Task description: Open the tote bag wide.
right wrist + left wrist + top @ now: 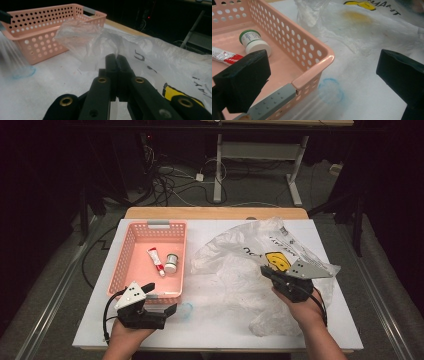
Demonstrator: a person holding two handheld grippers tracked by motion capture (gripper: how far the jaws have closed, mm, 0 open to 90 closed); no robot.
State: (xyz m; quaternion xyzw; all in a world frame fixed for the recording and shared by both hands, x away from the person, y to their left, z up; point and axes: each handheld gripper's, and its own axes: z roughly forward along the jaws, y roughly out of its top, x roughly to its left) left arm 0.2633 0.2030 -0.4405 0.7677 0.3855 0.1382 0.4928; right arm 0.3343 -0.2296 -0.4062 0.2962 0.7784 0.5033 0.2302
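Here, going from left to right:

Left gripper [161, 300]: it sits at the near edge of the table, right by the basket's near corner. Its jaws are wide apart and hold nothing.

Basket [131, 236]: it is pink with little holes and stands on the left part of the white table [210, 335]. A red and white tube [155, 260] and a small white jar [171, 263] with a green label lie inside, side by side.

Clear cup [185, 309]: a see-through cup with a blue rim lies on the table just beside the basket's near corner, in front of the open left jaws.

Plastic bag [235, 275]: it is big, thin and crumpled, and covers the right part of the table. It has a yellow smiley face on it.

Right gripper [117, 62]: its jaws are pressed together on a fold of the bag.

What could go wrong: I think the bag may slip out or tear if it is pulled hard, because it is so thin. The light cup may roll away if the left jaws bump it.
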